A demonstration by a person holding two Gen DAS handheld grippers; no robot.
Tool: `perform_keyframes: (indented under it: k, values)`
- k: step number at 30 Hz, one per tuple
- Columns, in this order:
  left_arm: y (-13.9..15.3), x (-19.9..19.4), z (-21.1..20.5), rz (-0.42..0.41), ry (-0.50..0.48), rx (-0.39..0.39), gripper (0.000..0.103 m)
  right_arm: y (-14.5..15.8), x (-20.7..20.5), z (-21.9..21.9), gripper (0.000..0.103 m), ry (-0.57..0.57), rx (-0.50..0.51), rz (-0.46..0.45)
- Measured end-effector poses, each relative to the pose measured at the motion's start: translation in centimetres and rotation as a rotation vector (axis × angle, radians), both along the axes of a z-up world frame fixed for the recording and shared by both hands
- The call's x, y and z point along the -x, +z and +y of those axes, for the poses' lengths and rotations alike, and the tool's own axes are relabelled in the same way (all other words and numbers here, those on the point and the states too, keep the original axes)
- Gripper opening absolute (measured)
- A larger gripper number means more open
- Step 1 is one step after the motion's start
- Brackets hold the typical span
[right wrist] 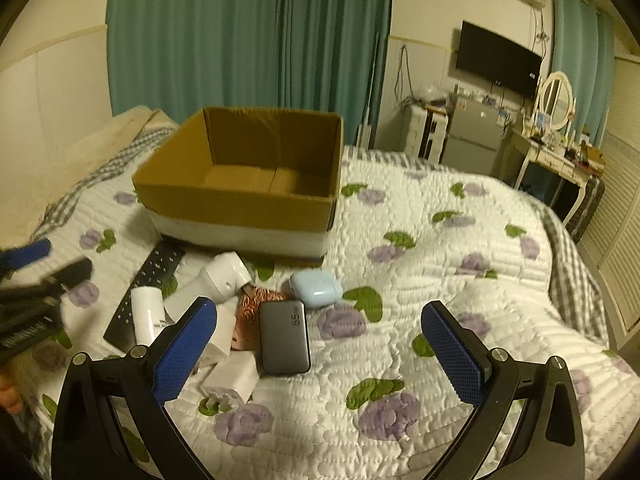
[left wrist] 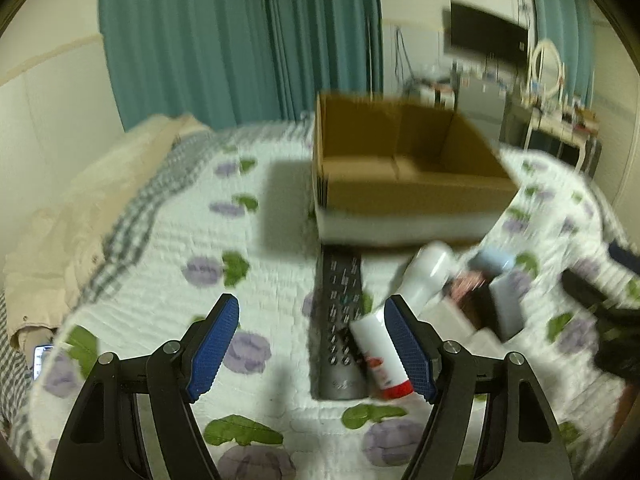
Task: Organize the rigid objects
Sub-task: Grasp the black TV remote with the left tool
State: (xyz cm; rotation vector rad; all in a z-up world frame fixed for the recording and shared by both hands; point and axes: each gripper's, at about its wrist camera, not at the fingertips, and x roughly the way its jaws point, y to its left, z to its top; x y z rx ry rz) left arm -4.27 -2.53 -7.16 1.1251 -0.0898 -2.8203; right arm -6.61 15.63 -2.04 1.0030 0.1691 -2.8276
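- My left gripper is spread wide over the remote on the bed.
- My right gripper is wide, holding nothing, near the power bank.
- The cardboard box sits near the bed's far edge.

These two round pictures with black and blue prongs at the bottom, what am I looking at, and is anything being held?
A person holds a two-finger grabbing tool in each hand, each with a wide-angle camera looking along its blue-padded fingers. One picture is from the left tool, the other from the right tool. Both are open and hold nothing. Below is a flowered quilt with an open cardboard box, seemingly empty. Before it lie a remote control, a white bottle, a grey power bank, a pale blue case and white chargers.
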Motion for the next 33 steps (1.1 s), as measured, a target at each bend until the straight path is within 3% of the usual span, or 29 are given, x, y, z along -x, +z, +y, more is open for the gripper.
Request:
perform_keyframes:
  k: [8,10,12,19,24,26,28,29,33]
  values:
    - [-4.6,1.7,-0.1,-0.157,-0.017,0.011,0.076,-1.5,1.0,-0.1,0.103,0.017,0.013,-0.054]
    - [-5.2,2.1,0.1,-0.177,-0.004,0.051,0.075,-1.7,1.2,-0.1,0.103,0.022,0.017,-0.062]
    - [-6.1,2.8,0.1,-0.219,-0.006,0.047,0.066,-1.8,1.3,-0.1,0.103,0.029,0.022,-0.066]
    - [-6.2,5.0,0.6,-0.238,-0.036,-0.016,0.062,-2.3,1.7,-0.4,0.103,0.039,0.036,-0.090]
    - [-7.1,6.0,-0.2,-0.279,-0.049,-0.139,0.062,-2.8,1.7,-1.1,0.103,0.046,0.020,-0.104]
    - [-7.4,5.9,0.6,-0.295,-0.074,-0.135,0.061,-3.0,1.6,-1.4,0.103,0.048,0.010,-0.107]
    - [-7.7,5.5,2.4,-0.302,-0.140,-0.100,0.044,-3.1,1.6,-1.6,0.103,0.049,0.001,-0.109]
    - [-7.7,5.3,3.1,-0.299,-0.161,-0.081,0.040,-3.1,1.6,-1.8,0.103,0.051,-0.006,-0.109]
    - [-6.5,3.5,3.2,-0.237,-0.132,-0.078,0.040,-2.9,1.5,-1.9,0.103,0.054,-0.017,-0.100]
